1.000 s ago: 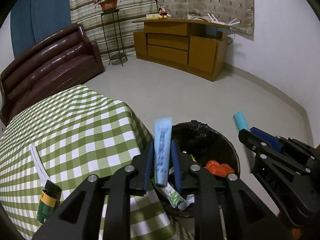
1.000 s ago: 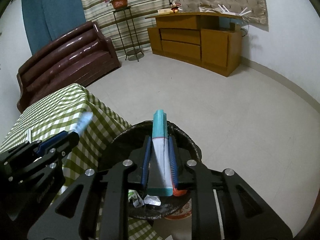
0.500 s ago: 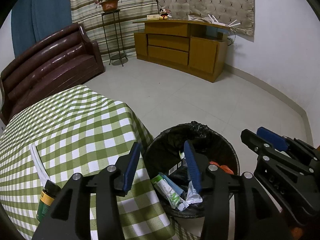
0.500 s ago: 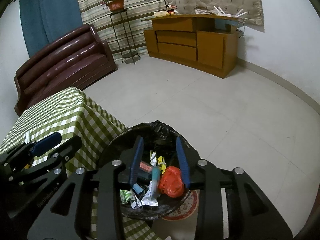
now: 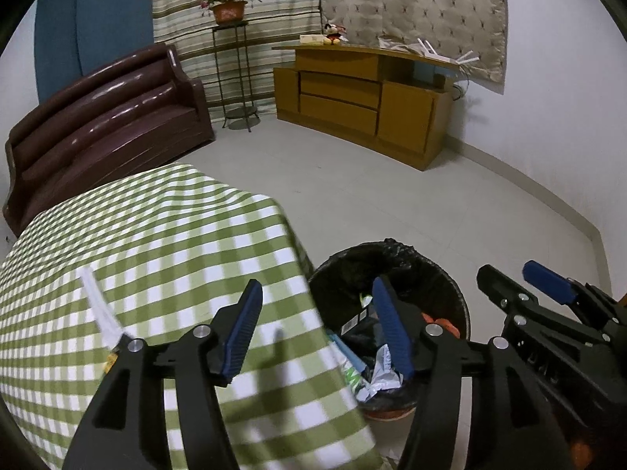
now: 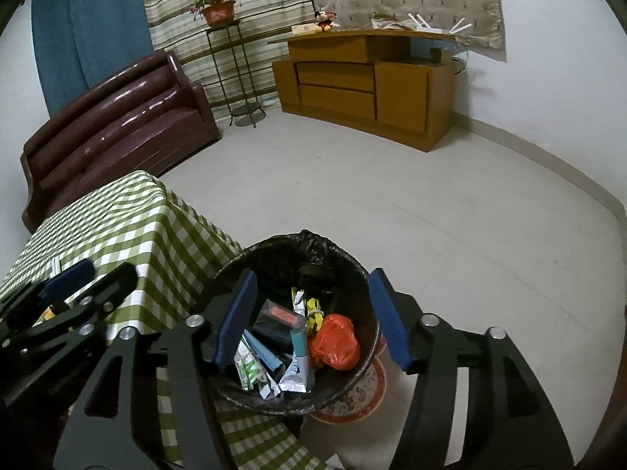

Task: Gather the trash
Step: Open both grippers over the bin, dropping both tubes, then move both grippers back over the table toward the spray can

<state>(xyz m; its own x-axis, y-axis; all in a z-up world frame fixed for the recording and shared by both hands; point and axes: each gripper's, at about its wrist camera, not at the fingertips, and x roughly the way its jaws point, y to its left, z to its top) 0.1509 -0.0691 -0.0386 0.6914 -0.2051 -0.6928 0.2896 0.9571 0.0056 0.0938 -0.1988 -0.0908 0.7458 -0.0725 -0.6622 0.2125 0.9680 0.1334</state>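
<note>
A round trash bin (image 6: 274,250) lined with a black bag stands on the floor beside the table corner. It holds several wrappers, tubes and an orange bag (image 6: 335,342). My right gripper (image 6: 309,319) is open and empty right above the bin. My left gripper (image 5: 317,333) is open and empty, over the table's corner and the bin's (image 5: 443,274) left rim. A white strip (image 5: 100,305) lies on the green checked tablecloth (image 5: 156,243), with a small yellow-labelled bottle (image 5: 110,360) mostly hidden behind the left gripper's body. The right gripper shows in the left wrist view (image 5: 544,286).
A brown sofa (image 5: 102,117) stands behind the table. A wooden cabinet (image 5: 364,98) and a plant stand (image 5: 231,78) are along the far wall. The floor between is grey tile.
Both grippers opened and dropped their tubes into the bin. The left gripper then shifted left, back over the table corner, and both jaws widened further.
</note>
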